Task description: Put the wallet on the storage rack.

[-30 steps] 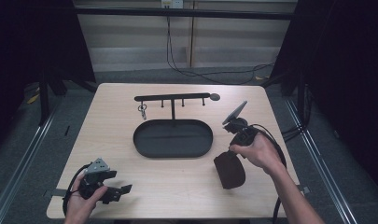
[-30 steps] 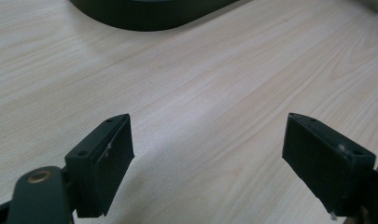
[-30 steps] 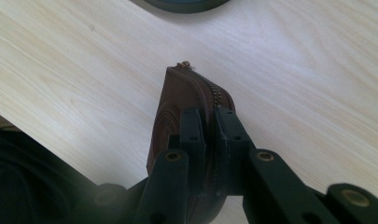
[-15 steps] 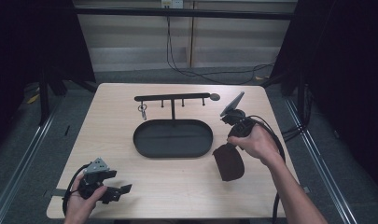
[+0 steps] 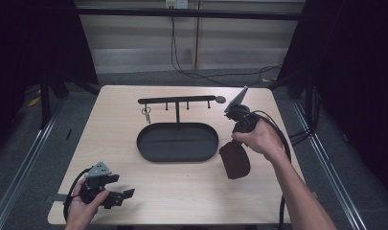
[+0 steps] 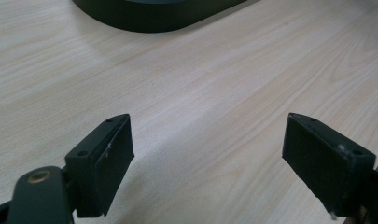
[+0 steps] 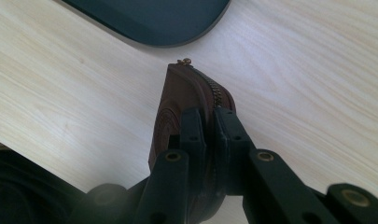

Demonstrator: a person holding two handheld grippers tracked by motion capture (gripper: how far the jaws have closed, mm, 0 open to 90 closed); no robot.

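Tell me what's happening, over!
Right gripper shut on brown zip pouch, beside black tray. Left gripper open over bare table. Nothing in the way.

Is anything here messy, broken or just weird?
Nothing looks broken or spilled. The brown zip pouch is pinched in the right hand-held gripper beside the dark oval tray. The left hand-held gripper is open over bare table.

left tongs (image 6: 207,154) agape; right tongs (image 7: 209,122) clamped.

high view looks down from above; both tool views skim close, sharing the dark tray (image 5: 177,142).
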